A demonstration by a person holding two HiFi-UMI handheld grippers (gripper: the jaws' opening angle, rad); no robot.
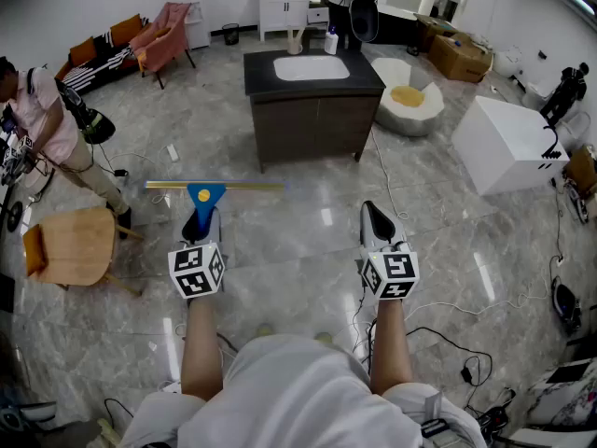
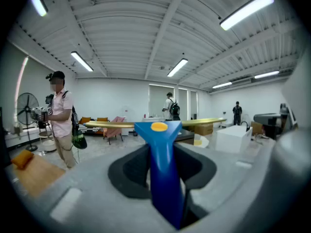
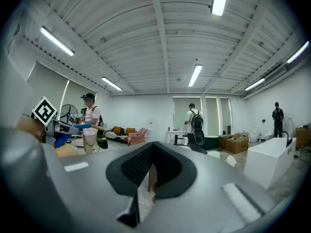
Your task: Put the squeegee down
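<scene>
Grey marble floor (image 1: 298, 236) with sink cabinet (image 1: 312, 124)

White shirt (image 1: 298, 390), grey left hand-held gripper (image 1: 201, 216), grey right hand-held gripper (image 1: 374, 212) — black-and-white marker cubes (image 1: 197, 269).

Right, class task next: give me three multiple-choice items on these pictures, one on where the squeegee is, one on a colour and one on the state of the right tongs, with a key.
1. Where is the squeegee?
A. on the sink counter
B. in the left tongs
C. on the wooden chair

2. What colour is its handle?
A. red
B. green
C. blue

3. How do the right tongs stand?
A. closed, holding nothing
B. closed on a cloth
C. wide open

Key:
1 B: the left gripper view shows the handle clamped between the tongs.
2 C: the handle is blue in both the head view and the left gripper view.
3 A: the right gripper view shows the tips together with nothing between them.
</scene>
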